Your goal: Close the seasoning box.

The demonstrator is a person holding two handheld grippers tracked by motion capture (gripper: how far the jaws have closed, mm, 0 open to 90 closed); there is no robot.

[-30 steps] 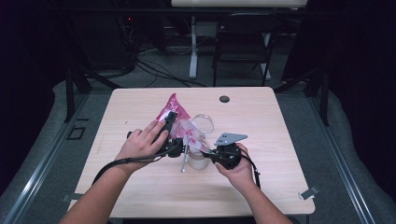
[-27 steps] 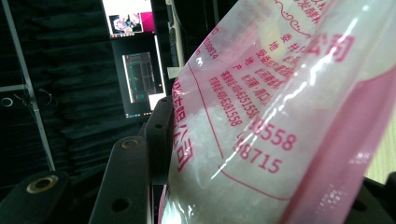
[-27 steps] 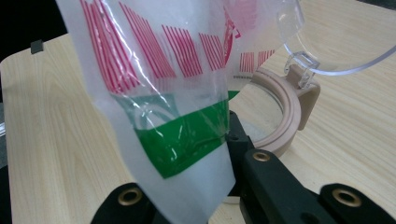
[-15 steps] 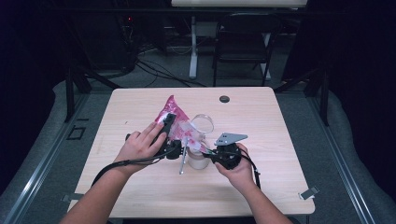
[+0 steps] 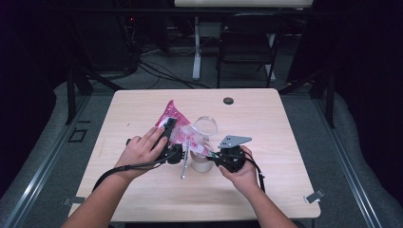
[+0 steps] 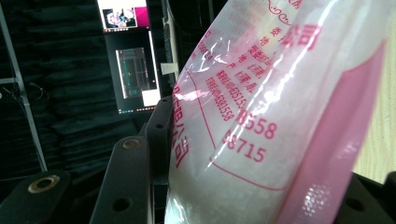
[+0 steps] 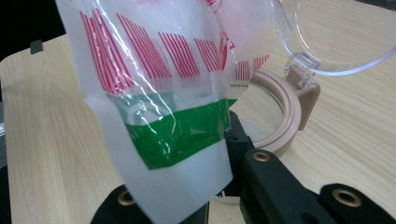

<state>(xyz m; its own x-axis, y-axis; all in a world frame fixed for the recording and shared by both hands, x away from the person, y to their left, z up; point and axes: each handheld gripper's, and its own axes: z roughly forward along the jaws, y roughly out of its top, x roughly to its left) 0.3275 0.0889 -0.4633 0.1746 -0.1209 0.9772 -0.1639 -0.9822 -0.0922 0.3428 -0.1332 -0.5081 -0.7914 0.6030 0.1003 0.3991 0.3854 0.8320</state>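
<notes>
While clamped half-wide on the bulky, powder-filled body of the pink-and-clear bag, the left gripper keeps the heavy end raised toward the far left of the desk; seen in the left gripper view pressed between both black jaws. Across from it, pinched fully closed on the thin, flat, green-striped end of the same bag, the right gripper steadies the low end just over the jar. Between the two, slung near the middle of the desk, slightly toward the near edge, with the long axis running from far left down to near right, and the low end pointing at the jar's mouth. Hinged open and standing up behind the beige rim, the clear lid, so the opening step looks done. Judged from this, positioned for pouring but not visibly pouring: no stream seen, fill level of the jar impossible to tell. Still ahead, probably: tipping the contents in, setting the bag down, closing the lid. Beside the jar, toward the left gripper, a metal spoon lying flat on the wood.
</notes>
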